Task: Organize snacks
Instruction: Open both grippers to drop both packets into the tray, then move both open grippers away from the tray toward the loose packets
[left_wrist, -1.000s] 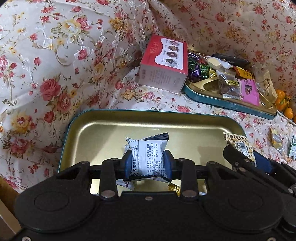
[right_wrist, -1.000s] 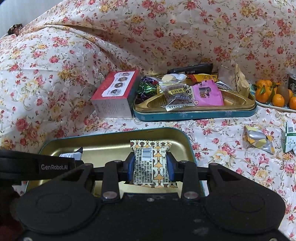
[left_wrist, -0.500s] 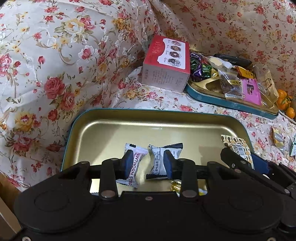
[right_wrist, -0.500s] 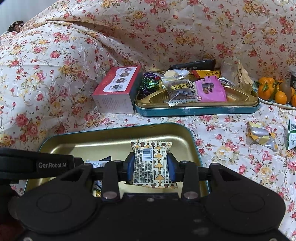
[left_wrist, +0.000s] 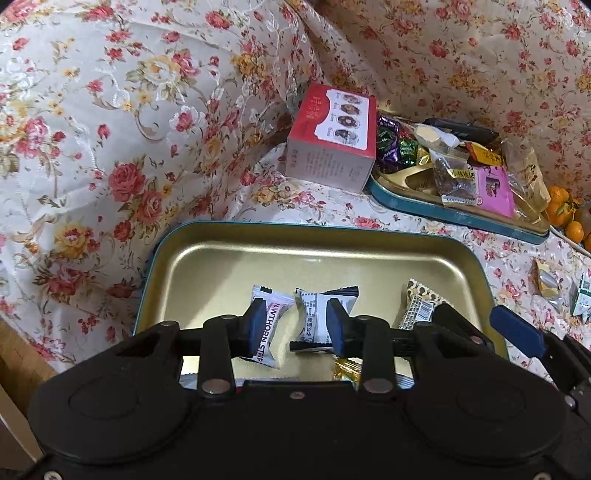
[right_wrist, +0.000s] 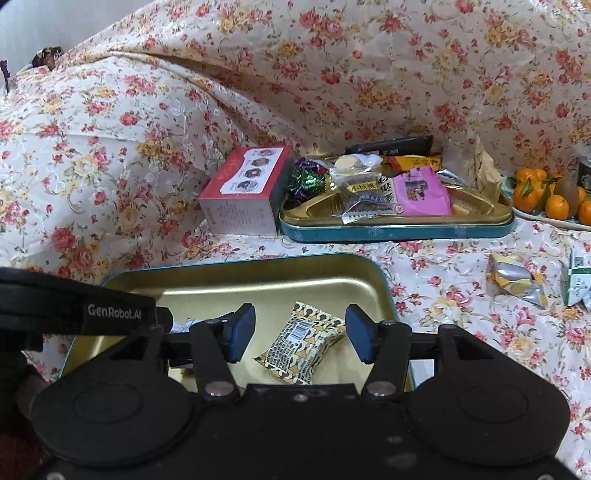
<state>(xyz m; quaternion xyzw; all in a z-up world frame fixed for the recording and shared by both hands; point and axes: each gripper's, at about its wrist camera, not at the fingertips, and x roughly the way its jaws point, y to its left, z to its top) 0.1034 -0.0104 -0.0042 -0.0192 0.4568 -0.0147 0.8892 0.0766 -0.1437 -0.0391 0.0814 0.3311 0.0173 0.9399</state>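
Over the near gold tray (left_wrist: 229, 254) with the teal rim, both tools hang with nothing in their grip.

Left hand-held gripper (left_wrist: 297, 325): jaws parted to a middling gap, blue pads free. Beneath them, on the tray floor, lie a white hawthorn strip packet (left_wrist: 271, 325) and, just beside it, a white-and-black packet (left_wrist: 317, 314). A gold-wrapped candy (left_wrist: 347, 369) shows at the tray's near edge, partly hidden by the tool.

Right hand-held gripper (right_wrist: 301, 334): jaws spread wide. Between them, flat on the tray floor toward its right end, rests a brown-and-cream patterned packet (right_wrist: 301, 345), tilted and touching neither pad.

Far tin tray (right_wrist: 399, 230), teal-sided, at the back of the floral cloth (right_wrist: 147, 129): heaped with mixed snacks, among them a pink packet (right_wrist: 419, 192), foil-wrapped purple and green candies (right_wrist: 306, 179) and a clear-wrapped cake (right_wrist: 364, 201).

Red-and-white box (right_wrist: 243, 192): stands touching the far tray's left end.

Loose on the cloth to the right of the near tray: a silver-and-yellow packet (right_wrist: 515, 278) and, near the picture's edge, a green-and-white packet (right_wrist: 578, 277).

Oranges (right_wrist: 543, 192): on a plate at the back right corner.
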